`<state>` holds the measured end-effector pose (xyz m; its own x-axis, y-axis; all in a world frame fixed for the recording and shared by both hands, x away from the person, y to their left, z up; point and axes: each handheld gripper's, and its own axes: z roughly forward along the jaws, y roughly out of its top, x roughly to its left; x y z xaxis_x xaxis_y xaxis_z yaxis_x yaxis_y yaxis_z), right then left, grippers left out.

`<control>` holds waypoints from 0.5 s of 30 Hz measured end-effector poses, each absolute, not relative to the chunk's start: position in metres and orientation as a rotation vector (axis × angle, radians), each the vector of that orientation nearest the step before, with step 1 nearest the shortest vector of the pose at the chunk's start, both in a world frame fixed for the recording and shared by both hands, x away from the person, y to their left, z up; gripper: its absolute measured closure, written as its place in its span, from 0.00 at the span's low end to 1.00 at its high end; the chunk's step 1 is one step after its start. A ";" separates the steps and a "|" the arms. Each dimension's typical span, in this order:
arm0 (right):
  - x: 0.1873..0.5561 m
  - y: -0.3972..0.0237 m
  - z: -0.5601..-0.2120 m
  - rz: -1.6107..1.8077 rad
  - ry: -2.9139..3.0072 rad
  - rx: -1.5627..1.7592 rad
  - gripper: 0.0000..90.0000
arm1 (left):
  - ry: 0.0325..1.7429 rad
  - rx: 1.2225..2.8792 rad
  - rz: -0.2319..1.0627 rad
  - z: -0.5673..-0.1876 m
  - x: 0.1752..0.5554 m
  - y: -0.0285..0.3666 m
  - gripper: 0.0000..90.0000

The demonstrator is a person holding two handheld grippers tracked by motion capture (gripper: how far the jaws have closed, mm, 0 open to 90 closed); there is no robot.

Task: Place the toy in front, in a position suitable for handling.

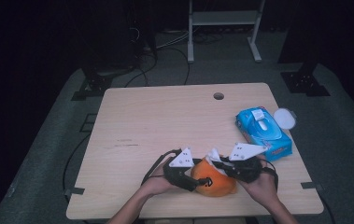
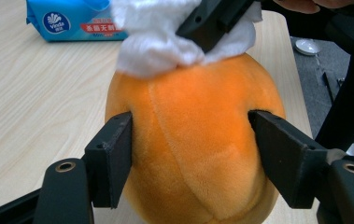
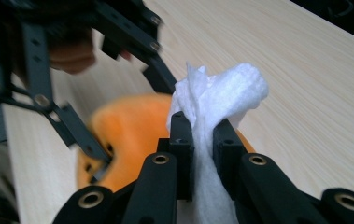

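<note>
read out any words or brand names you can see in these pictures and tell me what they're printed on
"Vinda": white letters in the round blue logo on the blue wipes pack.
Red strip beside that logo: Chinese characters, too blurred to read.
White label on top of the pack, seen in the high view: too small to read.

black claws [image 2: 193, 154], brass-ringed screws, grey triangular top plates, trailing cables
</note>
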<state>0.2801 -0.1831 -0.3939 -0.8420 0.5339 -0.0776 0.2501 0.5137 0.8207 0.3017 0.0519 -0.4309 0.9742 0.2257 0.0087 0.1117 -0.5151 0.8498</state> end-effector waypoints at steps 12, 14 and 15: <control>0.288 -0.184 -0.395 1.242 2.442 0.676 0.90 | 0.235 2.132 0.145 -0.435 0.304 0.057 0.36; 0.289 -0.195 -0.397 1.240 2.430 0.713 0.90 | 0.232 2.135 0.143 -0.436 0.304 0.058 0.36; 0.289 -0.201 -0.398 1.246 2.426 0.734 0.90 | 0.235 2.134 0.141 -0.436 0.305 0.059 0.36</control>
<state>0.2894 -0.2011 -0.3978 -0.8182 0.5732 -0.0447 0.2976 0.4888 0.8201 0.3045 0.0586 -0.4362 0.9750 0.2222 0.0092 0.1129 -0.5301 0.8404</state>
